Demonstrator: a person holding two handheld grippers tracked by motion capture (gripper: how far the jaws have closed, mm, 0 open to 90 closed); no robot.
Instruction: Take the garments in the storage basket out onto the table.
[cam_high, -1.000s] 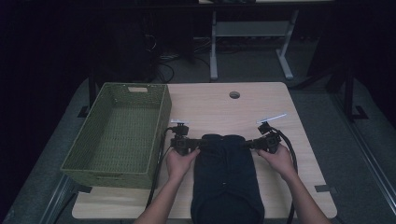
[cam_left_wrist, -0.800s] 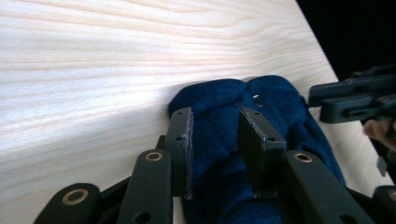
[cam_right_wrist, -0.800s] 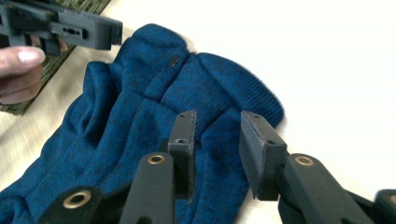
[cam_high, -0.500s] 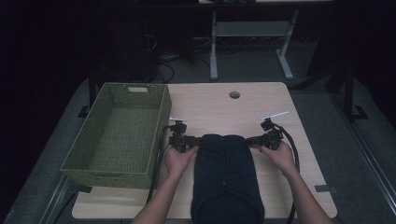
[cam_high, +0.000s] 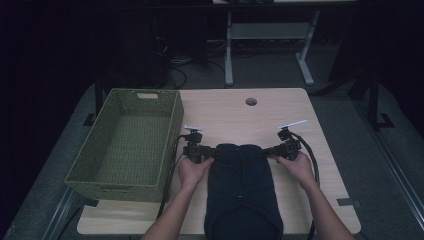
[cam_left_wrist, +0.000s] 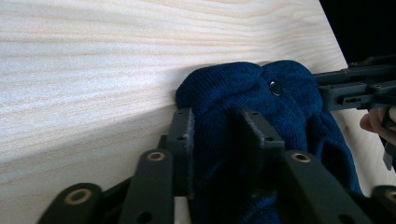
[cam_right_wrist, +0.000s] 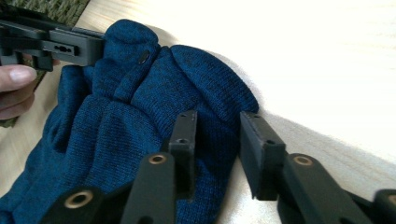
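Note:
A dark blue knit garment (cam_high: 242, 185) lies on the wooden table (cam_high: 235, 115), reaching from the middle to the near edge. My left gripper (cam_high: 210, 152) is at its far left corner and my right gripper (cam_high: 271, 151) at its far right corner. In the left gripper view the knit (cam_left_wrist: 243, 93) fills the gap of my left gripper (cam_left_wrist: 217, 116). In the right gripper view the garment's edge (cam_right_wrist: 140, 102) sits between the jaws of my right gripper (cam_right_wrist: 217, 119). Both pairs of jaws have just been closing on the fabric. A small dark snap (cam_left_wrist: 275, 87) shows near the collar.
A green woven basket (cam_high: 85, 160) stands on the table's left side, close to my left hand. A round cable hole (cam_high: 251, 102) is near the far edge. Beyond the table stands a grey metal frame (cam_high: 270, 30) on a dark floor.

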